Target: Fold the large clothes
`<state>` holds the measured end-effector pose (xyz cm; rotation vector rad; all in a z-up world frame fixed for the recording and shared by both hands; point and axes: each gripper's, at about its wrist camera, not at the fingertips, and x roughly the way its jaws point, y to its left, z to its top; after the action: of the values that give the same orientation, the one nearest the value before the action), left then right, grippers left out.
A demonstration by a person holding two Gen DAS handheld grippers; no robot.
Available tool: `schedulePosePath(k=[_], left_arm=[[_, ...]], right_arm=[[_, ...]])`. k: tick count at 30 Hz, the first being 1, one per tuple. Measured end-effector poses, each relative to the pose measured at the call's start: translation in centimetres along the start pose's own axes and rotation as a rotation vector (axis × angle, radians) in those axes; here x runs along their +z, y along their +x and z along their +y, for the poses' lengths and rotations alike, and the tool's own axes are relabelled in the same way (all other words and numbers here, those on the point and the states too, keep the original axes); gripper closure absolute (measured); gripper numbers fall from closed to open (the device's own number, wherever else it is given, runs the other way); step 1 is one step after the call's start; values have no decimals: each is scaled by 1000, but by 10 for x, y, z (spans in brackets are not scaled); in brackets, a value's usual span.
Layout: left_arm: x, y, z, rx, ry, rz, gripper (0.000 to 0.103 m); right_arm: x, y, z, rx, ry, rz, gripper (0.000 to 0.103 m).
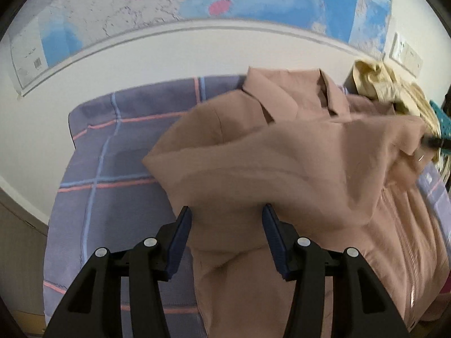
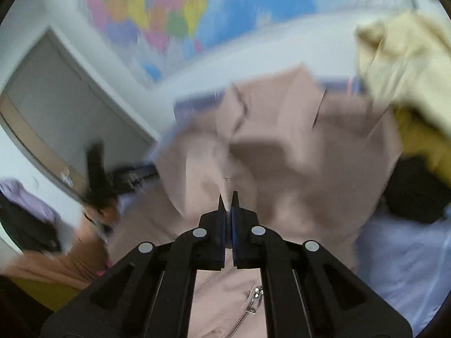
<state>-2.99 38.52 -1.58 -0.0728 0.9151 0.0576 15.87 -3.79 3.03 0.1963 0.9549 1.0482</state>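
a: which way does your pink jacket [image 1: 282, 169] point?

b: its collar [image 1: 284, 90] sits toward the far edge of the bed [image 1: 112, 169], against the wall, and its hem comes toward you, so the long axis runs from the near edge to the far edge. the zipper [image 1: 408, 253] follows that same line along the right side in your left wrist view.

a: and where is it against your fingers?

b: your left gripper [image 1: 227, 242] has its fingers spread wide, clenched on nothing. a fold of the jacket lies in the gap between them and drapes over the tips. whether the pads touch the cloth, i cannot tell.

a: the other one?

b: your right gripper [image 2: 228, 200] has its fingers pressed together with only a sliver between them. the jacket [image 2: 282, 155] bunches right at the tips, but that view is blurred, so you cannot tell from it whether cloth is pinched there. the zipper pull [image 2: 255, 298] lies under the gripper, near the bottom of that view.

a: count things for me

b: one pink jacket, one checked bed cover under it, two grippers. one cream garment [image 1: 394, 90] heaped at the bed's far right corner, just beside the collar. one map [image 1: 197, 0] on the wall past the far edge. in your right wrist view a dark item [image 2: 414, 188] lies by the jacket's right side, below the cream garment [image 2: 403, 64]
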Motion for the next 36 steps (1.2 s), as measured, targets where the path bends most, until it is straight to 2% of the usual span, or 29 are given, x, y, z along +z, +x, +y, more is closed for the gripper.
schedulePosePath(k=[3,5,6,7,8,10,14,15,16,17,18,20,21,23,26,27,28,30,33,36], left_arm=[[13,5,-1,17,-23,-16,53],[20,13,-6,20,-28,-9,53],[21,16,-7,21,-29,-5,53],[21,19,-9,19,-27,-1,53],[20,20,-12,13,-17,-1,53],[16,20,-15,14,-7,-18,49],[11,27,-18,32,26,-6,48],[11,31,-19,36,31,1,48],[12,34,-19,43,32,4,48],[13,39,-19,49,30,10,48],[14,42,-19,50,29,15,48],[17,50,-19,82,32,14,48],[17,52,-19,95,35,14,48],[19,58,-19,117,35,19,45],[18,52,-16,104,26,5,44],[17,45,-15,101,23,-11,44],[14,35,-13,87,20,-35,44],[9,14,-6,58,1,-78,39],[2,-7,8,34,-48,-120,31],[-3,-12,22,59,-67,-114,28]], right_arm=[[27,-15,-23,-126,37,-33,99],[34,-7,-42,-194,75,-2,95],[34,-4,-51,-224,96,3,83],[31,0,-58,-236,110,20,76],[27,7,-61,-236,104,41,63],[17,7,-61,-266,90,29,34],[-1,9,-53,-253,35,9,32],[-1,14,-52,-263,30,16,40],[-2,21,-53,-265,25,33,61],[2,28,-52,-267,25,48,74],[4,34,-55,-293,30,63,100],[12,37,-59,-318,55,51,100],[15,29,-68,-328,93,12,102],[18,17,-82,-314,168,-34,102],[13,15,-82,-286,178,-14,95],[10,9,-77,-291,163,-30,80],[7,1,-71,-288,141,-50,60],[-4,-18,-59,-293,96,-107,42],[-25,-34,-57,-307,75,-137,39],[-39,-24,-75,-317,130,-86,38]])
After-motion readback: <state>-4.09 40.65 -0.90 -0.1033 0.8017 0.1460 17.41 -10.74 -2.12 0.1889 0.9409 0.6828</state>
